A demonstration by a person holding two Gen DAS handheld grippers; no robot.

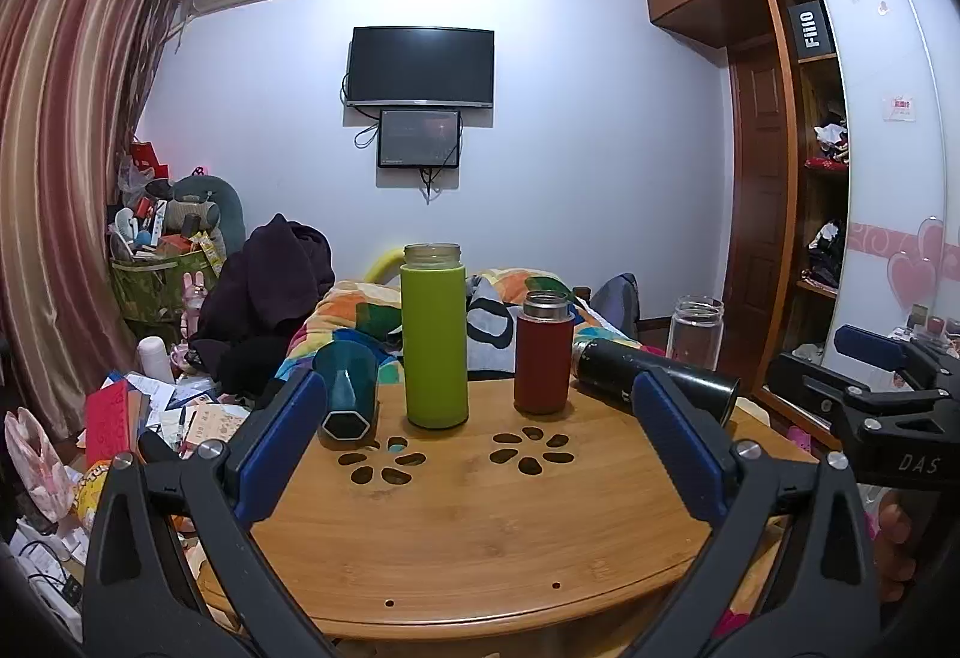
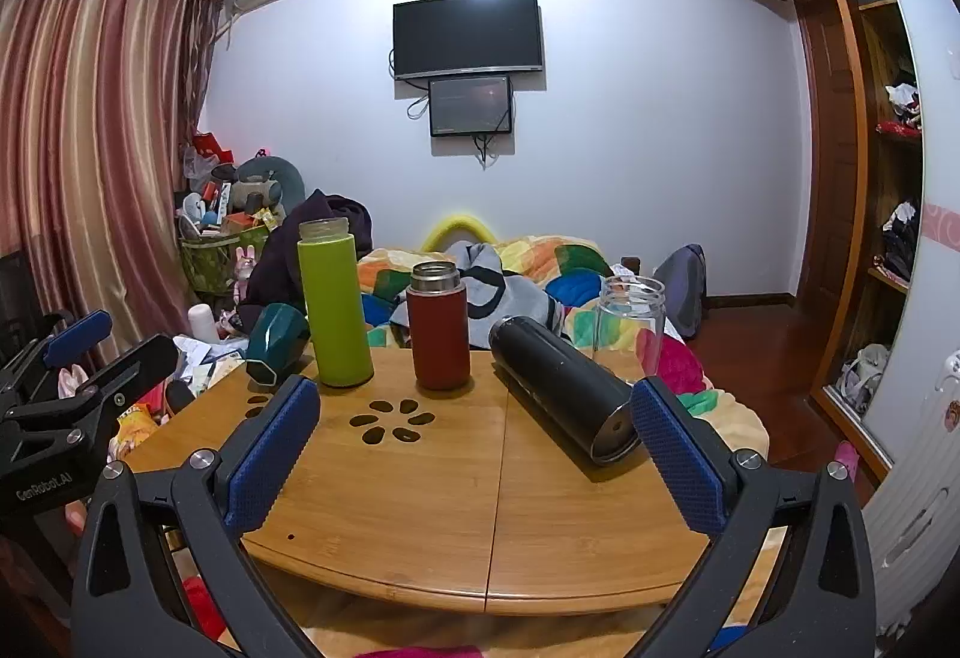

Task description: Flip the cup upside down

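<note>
Several cups sit on a round bamboo table (image 1: 480,538) (image 2: 420,508). A green bottle (image 1: 434,340) (image 2: 335,307) and a red flask (image 1: 543,355) (image 2: 438,328) stand upright with open mouths. A black flask (image 1: 654,379) (image 2: 564,397) lies on its side at the right. A teal faceted cup (image 1: 348,394) (image 2: 275,346) lies tipped at the left. A clear glass jar (image 1: 696,331) (image 2: 630,325) stands at the far right edge. My left gripper (image 1: 480,430) and my right gripper (image 2: 474,448) are both open and empty, held short of the cups.
Flower-shaped cutouts (image 1: 528,448) (image 2: 393,421) pierce the tabletop. A bed with a colourful quilt (image 1: 360,310) lies behind the table. Clutter (image 1: 156,418) is piled at the left. A wardrobe (image 1: 810,178) stands at the right.
</note>
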